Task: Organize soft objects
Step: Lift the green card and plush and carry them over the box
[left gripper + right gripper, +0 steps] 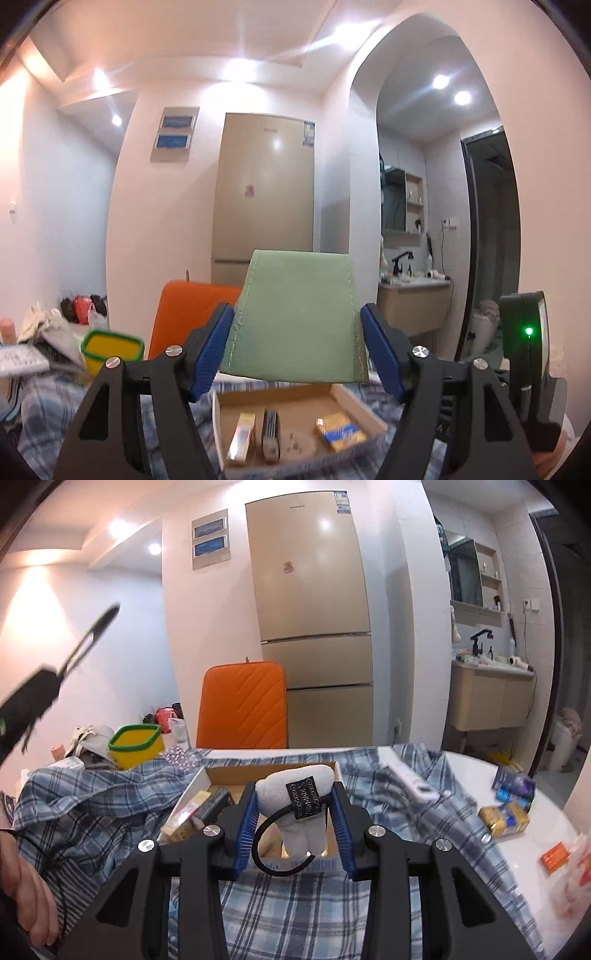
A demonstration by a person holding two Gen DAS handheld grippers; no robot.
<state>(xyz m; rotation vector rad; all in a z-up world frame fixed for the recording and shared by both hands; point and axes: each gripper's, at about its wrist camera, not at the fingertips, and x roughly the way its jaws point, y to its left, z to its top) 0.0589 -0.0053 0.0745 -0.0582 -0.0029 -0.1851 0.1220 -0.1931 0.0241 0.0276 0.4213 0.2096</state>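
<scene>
Green stitched pad (pixel 295 317) sits clamped between the blue pads of my left tongs (pixel 297 347), held level and well above the cardboard box (pixel 369 417). Pads (pixel 212 350) press on both stitched edges; the piece stands flat and upright in the grip, hiding the lower part of the fridge (pixel 266 192) behind it.

Right tongs (pixel 293 823) are narrowed on a small grey plush (pixel 295 801), tooth-shaped, with a black patterned tag and a black elastic loop (pixel 273 853) hanging from it. That plush hangs over the near side of the same box (pixel 273 766).

Box lies on a blue plaid cloth (pixel 295 904) spread over the white table (pixel 517 849). Inside, from the left view: a long yellow packet (pixel 242 435) at the left, a dark ridged item (pixel 269 432) beside it, a yellow-and-blue packet (pixel 340 430) toward the right wall.

Yellow tub with green rim (pixel 136 746) stands at the cloth's far left edge. Orange chair back (pixel 242 705) rises past the table's far edge. More packets (pixel 506 816) lie on the bare table at the right edge. A hand (pixel 26 897) shows at the lower left of the right view.
</scene>
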